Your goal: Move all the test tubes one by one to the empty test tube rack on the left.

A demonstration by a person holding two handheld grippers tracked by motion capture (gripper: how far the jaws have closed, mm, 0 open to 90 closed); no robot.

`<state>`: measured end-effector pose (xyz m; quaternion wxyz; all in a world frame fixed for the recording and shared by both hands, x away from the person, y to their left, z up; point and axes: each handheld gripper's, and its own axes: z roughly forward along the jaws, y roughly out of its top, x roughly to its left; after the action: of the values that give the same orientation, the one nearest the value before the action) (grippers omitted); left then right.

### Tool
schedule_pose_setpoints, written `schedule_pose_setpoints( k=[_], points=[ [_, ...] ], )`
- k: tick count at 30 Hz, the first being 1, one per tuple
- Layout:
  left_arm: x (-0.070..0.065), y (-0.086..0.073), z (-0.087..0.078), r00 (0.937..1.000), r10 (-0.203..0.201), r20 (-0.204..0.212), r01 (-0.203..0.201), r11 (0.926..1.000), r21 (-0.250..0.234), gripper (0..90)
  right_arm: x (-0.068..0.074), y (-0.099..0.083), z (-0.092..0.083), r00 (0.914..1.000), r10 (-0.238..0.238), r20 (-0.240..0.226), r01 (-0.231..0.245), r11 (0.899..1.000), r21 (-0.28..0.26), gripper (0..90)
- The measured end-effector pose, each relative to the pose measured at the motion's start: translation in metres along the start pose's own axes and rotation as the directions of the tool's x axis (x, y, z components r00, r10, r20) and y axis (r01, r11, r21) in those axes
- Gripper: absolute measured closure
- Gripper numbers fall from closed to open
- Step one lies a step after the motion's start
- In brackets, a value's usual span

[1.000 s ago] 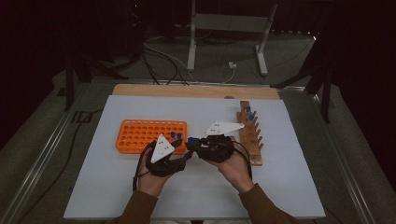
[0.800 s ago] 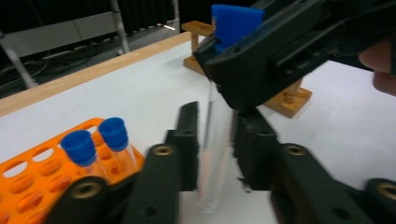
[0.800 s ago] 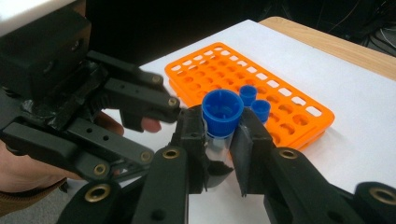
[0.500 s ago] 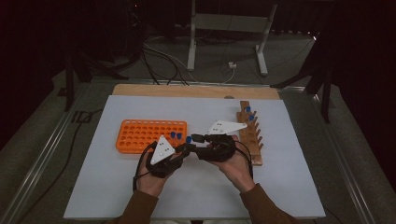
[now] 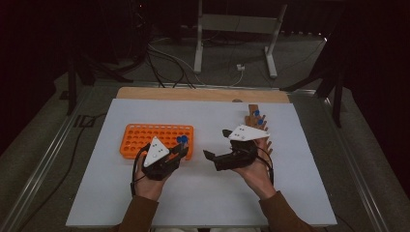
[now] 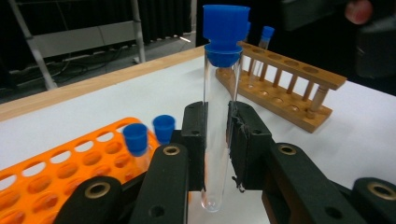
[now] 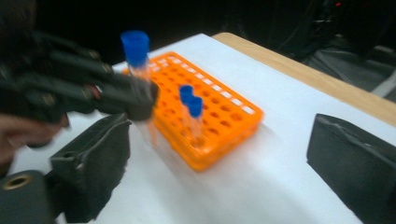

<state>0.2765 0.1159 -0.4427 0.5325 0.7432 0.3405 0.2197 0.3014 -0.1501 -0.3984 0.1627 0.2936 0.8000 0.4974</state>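
A clear test tube with a blue cap (image 6: 218, 116) stands upright between the pads of my left gripper (image 6: 215, 135), which is shut on it. In the high view that gripper (image 5: 180, 149) sits at the right end of the orange rack (image 5: 145, 137), the blue cap (image 5: 182, 139) just above it. My right gripper (image 5: 216, 144) is a short way to the right of the tube. Its jaws have just been opening and stand wide with nothing between them (image 7: 219, 154). The right gripper view shows the held tube (image 7: 137, 65) to its left.
Two more blue-capped tubes (image 7: 191, 112) stand in the orange rack (image 7: 219, 112). A wooden tube rack (image 5: 256, 126) with a few capped tubes lies beyond the right hand. The white mat (image 5: 203, 203) covers the table, with a wooden strip (image 5: 203, 94) along its far edge.
The two grippers were together at the tube. The left jaws have closed on it, and the right jaws have opened and drawn back to the right.
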Motion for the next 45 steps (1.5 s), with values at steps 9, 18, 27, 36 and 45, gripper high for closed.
schedule_pose_setpoints(
  k=[9, 18, 27, 36, 45],
  points=[
    [0.009, -0.001, -0.005, 0.9987, -0.02, -0.047, 0.019, 0.9995, -0.027, 77.8, -0.014, -0.014, -0.018, 0.9996, 0.023, 0.015, -0.023, 0.999, -0.027, 0.0],
    [0.017, -0.005, -0.009, 0.9948, -0.033, -0.097, 0.028, 0.9981, -0.055, 77.7, -0.03, -0.026, -0.037, 0.9973, 0.042, 0.061, -0.039, 0.998, -0.048, 0.0],
    [0.032, -0.012, -0.002, 0.9891, -0.055, -0.136, 0.047, 0.997, -0.062, 77.7, -0.047, -0.03, -0.056, 0.9941, 0.055, 0.093, -0.048, 0.996, -0.082, 0.0],
    [0.041, -0.022, 0.017, 0.9873, -0.074, -0.141, 0.07, 0.997, -0.032, 77.7, -0.061, -0.033, -0.067, 0.9893, 0.088, 0.116, -0.076, 0.991, -0.108, 0.0],
    [0.047, -0.04, 0.028, 0.9836, -0.094, -0.154, 0.099, 0.9949, 0.022, 77.7, -0.067, -0.036, -0.072, 0.9863, 0.111, 0.122, -0.096, 0.988, -0.12, 0.0]
  ],
)
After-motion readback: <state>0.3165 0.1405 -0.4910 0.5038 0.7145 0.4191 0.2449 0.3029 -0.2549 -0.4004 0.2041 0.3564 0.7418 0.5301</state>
